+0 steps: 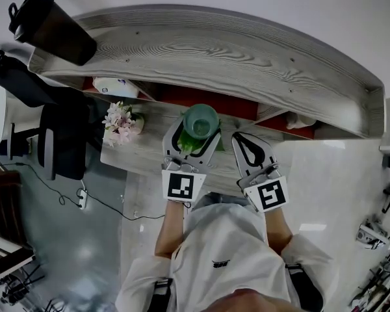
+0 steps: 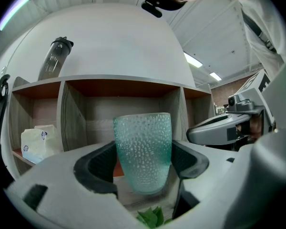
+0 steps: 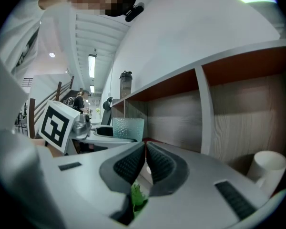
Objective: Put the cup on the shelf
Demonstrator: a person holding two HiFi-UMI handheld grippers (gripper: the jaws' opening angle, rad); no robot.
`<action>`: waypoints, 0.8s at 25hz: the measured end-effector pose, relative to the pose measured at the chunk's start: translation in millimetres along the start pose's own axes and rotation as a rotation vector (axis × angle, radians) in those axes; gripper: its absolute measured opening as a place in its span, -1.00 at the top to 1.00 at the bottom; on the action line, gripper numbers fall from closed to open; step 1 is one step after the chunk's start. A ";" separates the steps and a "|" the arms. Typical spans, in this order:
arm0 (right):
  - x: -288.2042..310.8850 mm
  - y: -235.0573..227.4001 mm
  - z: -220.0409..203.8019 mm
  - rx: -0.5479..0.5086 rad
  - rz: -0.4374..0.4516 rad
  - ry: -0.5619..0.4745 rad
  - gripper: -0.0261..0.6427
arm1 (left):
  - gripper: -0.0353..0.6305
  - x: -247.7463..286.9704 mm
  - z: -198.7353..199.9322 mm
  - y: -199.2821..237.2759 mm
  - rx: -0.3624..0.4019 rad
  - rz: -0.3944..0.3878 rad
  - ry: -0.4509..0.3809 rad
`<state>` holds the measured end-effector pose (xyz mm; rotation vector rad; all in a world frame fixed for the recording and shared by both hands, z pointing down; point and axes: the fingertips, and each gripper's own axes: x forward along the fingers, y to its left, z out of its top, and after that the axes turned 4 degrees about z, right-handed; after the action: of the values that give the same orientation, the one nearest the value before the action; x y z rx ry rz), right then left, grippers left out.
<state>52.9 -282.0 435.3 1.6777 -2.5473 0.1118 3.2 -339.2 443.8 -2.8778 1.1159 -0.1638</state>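
Where the left gripper clamps, one cup sits.

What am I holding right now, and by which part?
The left gripper holds the green cup upright, with its jaws pressed on opposite sides of the cup's lower half. The right gripper is shut and holds nothing.

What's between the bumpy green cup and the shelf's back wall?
Nothing visible: in the left gripper view the shelf compartment behind the cup, held by the left gripper, looks bare.
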 end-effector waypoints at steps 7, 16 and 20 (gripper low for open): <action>6.8 -9.8 -2.8 0.013 -0.007 0.005 0.83 | -0.22 19.8 -5.5 3.4 -0.014 -0.003 0.003; 11.3 -21.6 -5.5 0.021 -0.019 0.008 0.83 | -0.22 37.8 -16.6 4.9 0.002 -0.008 0.021; 11.5 -24.8 -8.0 0.023 -0.022 0.015 0.83 | -0.22 43.1 -19.6 3.5 0.001 -0.013 0.029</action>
<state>71.4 -301.4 444.9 1.7062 -2.5256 0.1523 30.2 -371.0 466.4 -2.8912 1.1012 -0.2071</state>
